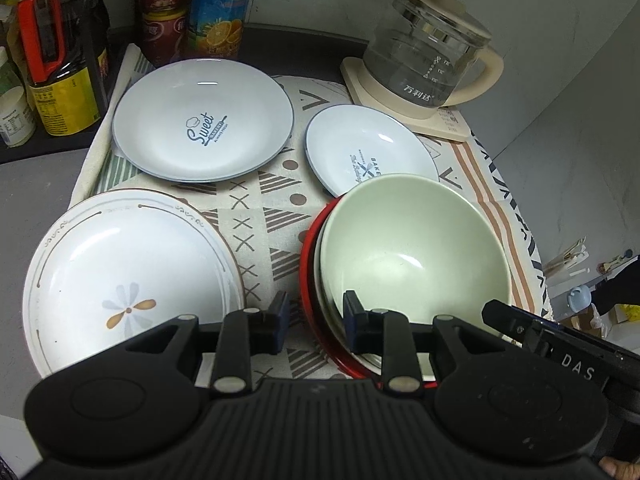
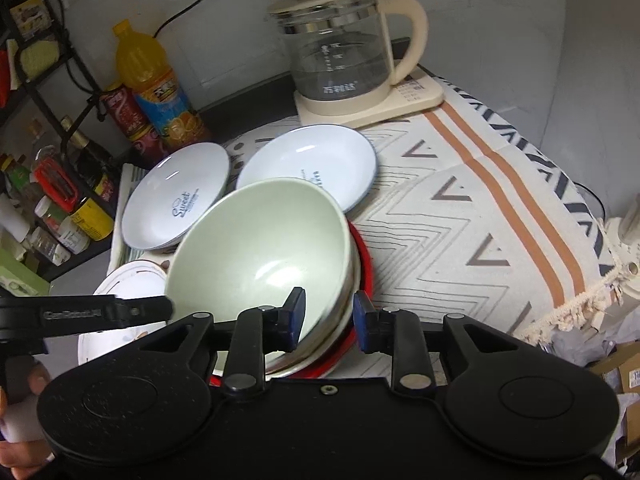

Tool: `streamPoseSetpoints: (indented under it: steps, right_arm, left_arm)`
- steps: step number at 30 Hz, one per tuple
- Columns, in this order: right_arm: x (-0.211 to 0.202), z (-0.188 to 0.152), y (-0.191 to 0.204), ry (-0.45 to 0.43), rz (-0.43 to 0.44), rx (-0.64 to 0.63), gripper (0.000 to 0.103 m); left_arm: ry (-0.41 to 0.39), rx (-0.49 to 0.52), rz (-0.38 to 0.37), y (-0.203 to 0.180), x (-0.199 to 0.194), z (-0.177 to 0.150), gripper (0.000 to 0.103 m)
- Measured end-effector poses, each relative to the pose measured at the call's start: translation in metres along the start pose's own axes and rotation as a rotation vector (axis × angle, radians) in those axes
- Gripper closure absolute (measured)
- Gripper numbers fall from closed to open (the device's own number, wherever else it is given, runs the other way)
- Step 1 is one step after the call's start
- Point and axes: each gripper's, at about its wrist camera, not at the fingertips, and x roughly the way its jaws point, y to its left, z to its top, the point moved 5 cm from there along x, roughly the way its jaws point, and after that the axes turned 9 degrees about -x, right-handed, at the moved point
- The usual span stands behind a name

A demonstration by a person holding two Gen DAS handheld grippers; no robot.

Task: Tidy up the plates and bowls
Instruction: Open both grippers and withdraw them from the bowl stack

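Both grippers, left (image 1: 316,310) and right (image 2: 329,312), gape astride the glossy pale-green bowl's (image 1: 412,248) rim.

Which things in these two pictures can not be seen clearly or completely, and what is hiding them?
- Bowls under the green bowl: both views show only rims; how many, unclear.
- Small plate print: near part covered by the green bowl in both views.
- Flower plate: near edge behind the left gripper; in the right wrist view, mostly hidden.
- Right gripper: grip on the rims unclear.

At the frame's centre, the right gripper (image 2: 329,316) straddles the near rims of a green bowl (image 2: 260,248) stacked in a red-rimmed bowl (image 2: 364,264), its jaws apart, a glass kettle (image 2: 336,52) above.
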Motion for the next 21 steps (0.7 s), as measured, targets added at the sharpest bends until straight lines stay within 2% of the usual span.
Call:
streamPoseSetpoints:
  steps: [5,7,11,16,21]
  right_arm:
    - [0.002,-0.008,-0.002,0.011,-0.028,0.012,0.07]
    - [-0.001,-0.011,0.001,0.012,-0.028,0.023,0.069]
    - [-0.013,-0.009,0.013,-0.026,-0.009,0.01,0.05]
    - [-0.024,-0.004,0.034,-0.057,0.016,-0.014,0.041]
    - [-0.033,-0.002,0.064,-0.095,0.042,-0.04,0.022]
  left_arm:
    - [-0.014,0.004,0.002,0.005,-0.01,0.003,0.075]
    - [-0.017,0.004,0.002,0.008,-0.015,0.002,0.071]
    - [-0.029,0.008,0.022,0.014,-0.022,0.001,0.055]
    - [-0.043,0.003,0.034,0.027,-0.035,0.0,0.039]
    - [-0.077,-0.003,0.054,0.047,-0.056,-0.003,0.026]
